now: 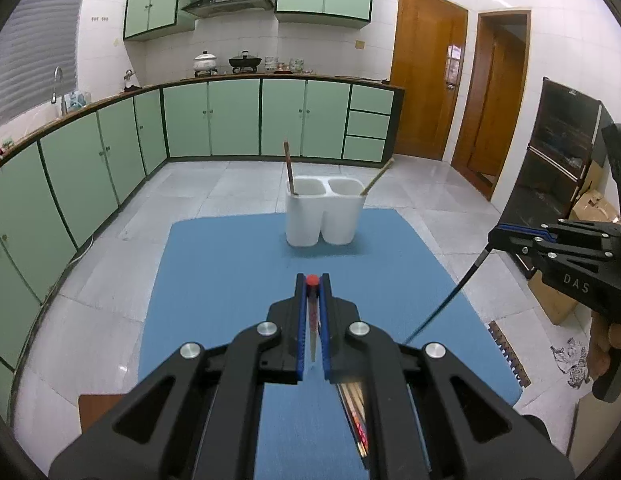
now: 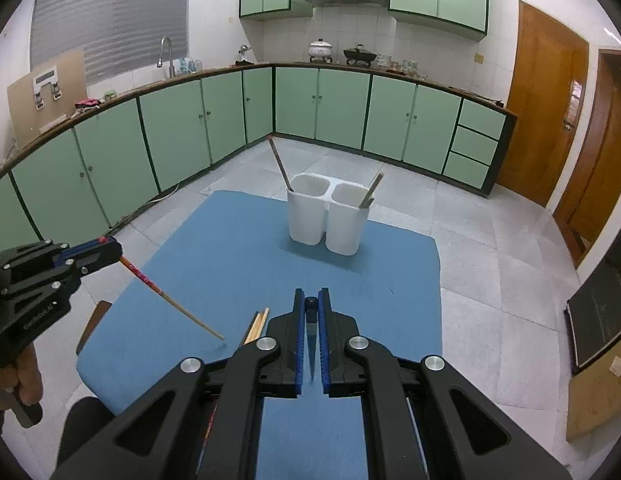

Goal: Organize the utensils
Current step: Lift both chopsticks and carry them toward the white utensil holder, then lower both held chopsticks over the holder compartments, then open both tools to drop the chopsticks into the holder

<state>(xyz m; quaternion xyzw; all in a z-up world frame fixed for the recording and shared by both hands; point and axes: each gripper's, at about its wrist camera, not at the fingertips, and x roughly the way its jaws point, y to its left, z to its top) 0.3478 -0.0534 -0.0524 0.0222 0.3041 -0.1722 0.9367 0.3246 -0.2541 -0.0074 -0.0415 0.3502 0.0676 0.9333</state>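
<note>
Chopsticks fill both claws. At lower centre of the left wrist view, the left claw (image 1: 313, 280) is clenched on a red-capped chopstick (image 1: 311, 280), seen end-on between the blue pads, its pale shaft running back toward the lens. From the right wrist view the same left claw (image 2: 117, 249) sits at middle left, and the chopstick (image 2: 172, 300) slants down to the right, its thin pale tip touching or just above the blue mat (image 2: 238, 248); I cannot tell which. The right claw (image 2: 311, 300) at lower centre of its own view is clenched on a dark chopstick (image 2: 311, 304), also end-on. In the left wrist view the right claw (image 1: 492, 237) appears at middle right, with the dark chopstick (image 1: 446, 296) slanting down and left over the mat (image 1: 214, 272). A white two-compartment holder (image 1: 324, 216) stands upright at the far edge of the mat, centre frame; a brown stick (image 1: 289, 168) leans in its left compartment and a pale stick (image 1: 376, 180) leans out of the right one. More loose chopsticks (image 2: 257, 326) lie on the mat just left of the right claw's fingers. The mat covers a bench whose wooden corner (image 2: 92, 320) shows at lower left. Green cabinets (image 2: 182, 128) curve across the background.
</note>
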